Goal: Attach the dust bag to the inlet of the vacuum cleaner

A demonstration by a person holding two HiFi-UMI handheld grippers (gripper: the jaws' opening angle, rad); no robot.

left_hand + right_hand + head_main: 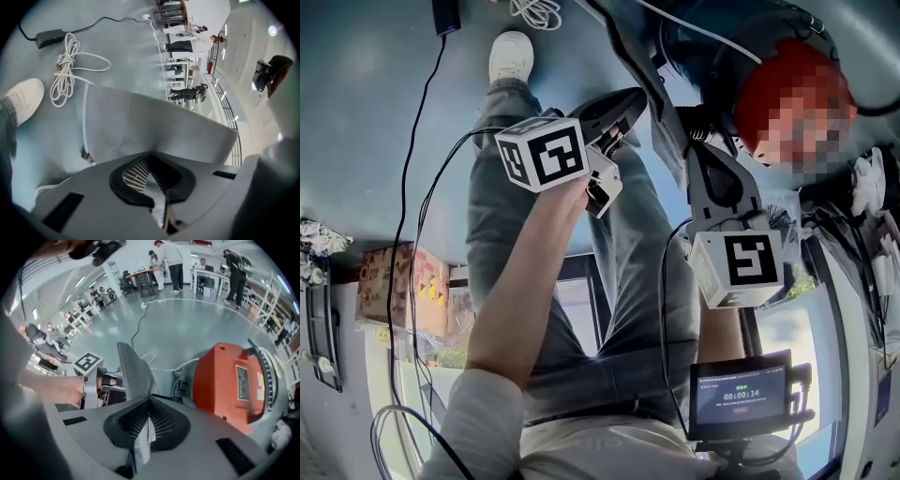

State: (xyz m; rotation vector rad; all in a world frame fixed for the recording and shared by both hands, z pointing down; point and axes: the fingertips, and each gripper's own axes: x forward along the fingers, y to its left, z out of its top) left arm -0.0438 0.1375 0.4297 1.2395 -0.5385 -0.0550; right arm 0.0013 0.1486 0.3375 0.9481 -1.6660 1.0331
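The grey fabric dust bag (154,126) stands as a wide sheet straight ahead of my left gripper (151,161), which is shut on its lower edge. In the right gripper view the bag (133,369) is seen edge-on, rising from my right gripper (148,404), which pinches a fold of it. The orange vacuum cleaner (229,380) sits on the floor just right of the bag. In the head view my left gripper (623,105) and right gripper (703,141) point away from me, the bag (652,84) between them. The vacuum's inlet is not visible.
A white cable coil (70,61) and a black power adapter (49,35) lie on the grey floor beyond a white shoe (23,101). My legs fill the head view's middle, with a small screen (741,394) below. People and tables (173,263) stand far off.
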